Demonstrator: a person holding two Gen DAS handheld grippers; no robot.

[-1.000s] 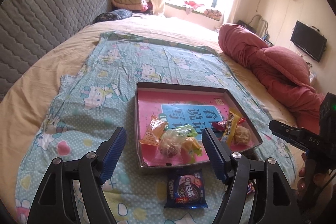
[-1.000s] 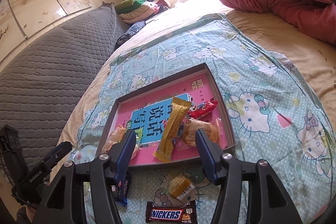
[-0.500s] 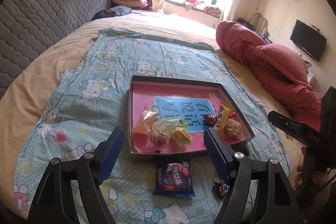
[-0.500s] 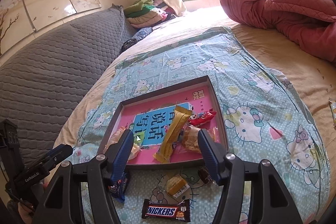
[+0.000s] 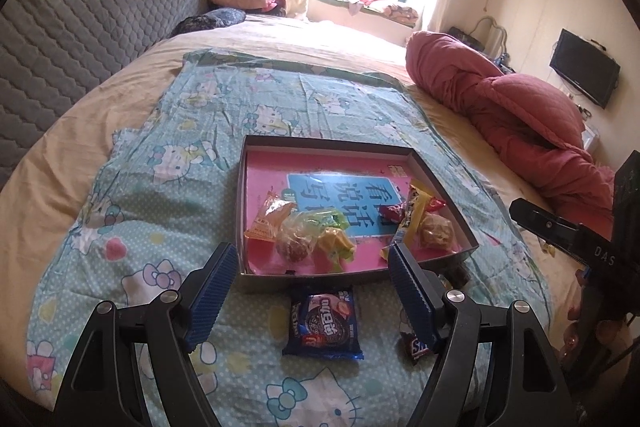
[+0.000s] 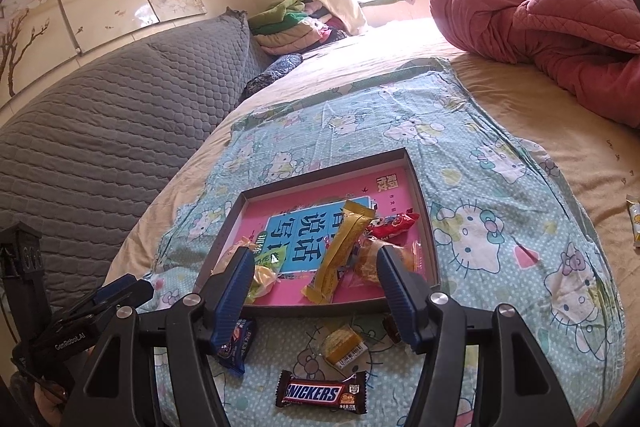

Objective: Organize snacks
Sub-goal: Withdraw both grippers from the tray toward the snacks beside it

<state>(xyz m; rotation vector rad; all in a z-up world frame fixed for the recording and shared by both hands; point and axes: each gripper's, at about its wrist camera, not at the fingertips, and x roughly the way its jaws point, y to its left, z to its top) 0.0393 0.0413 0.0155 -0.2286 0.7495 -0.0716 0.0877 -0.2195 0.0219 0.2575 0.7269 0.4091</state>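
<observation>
Pulling back from the tray (image 5: 362, 277), I now see more of the sheet in front of it than a second ago: the Oreo pack (image 5: 323, 325) sits fully in view between my left gripper (image 5: 308, 293) blades, and the Snickers (image 6: 321, 392), earlier cut off at the bottom edge of the right view, shows whole. Both views have lifted a little, so the tray looks smaller and farther off. My left gripper stands wide and empty; my right gripper (image 6: 316, 287) is about half open, nothing between its ribbed blue pads.

The tray is a shallow cardboard box lid, dark grey walls, glossy pink floor with a blue panel of printed characters. It lies flat on a thin, creased cotton sheet (image 5: 132, 211), turquoise with cartoon cats, spread over a tan bedspread. Behind are a quilted grey headboard (image 6: 120, 115) and a lumpy red quilt (image 5: 520, 123).

Inside the tray, on its near half: an orange crinkly packet (image 5: 266, 217), a clear-wrapped brownish ball (image 5: 294, 243), a green-yellow wrapper (image 5: 332, 227), a long yellow foil bar (image 6: 340, 251) lying slantwise, a red wrapper (image 6: 394, 223) and a round pastry (image 5: 436, 231) in clear film. Outside, just before the tray's near wall, lie the blue Oreo pack, the brown Snickers, a small gold-wrapped square (image 6: 342, 343) and a dark candy (image 6: 390, 327) partly hidden by my right blade.
</observation>
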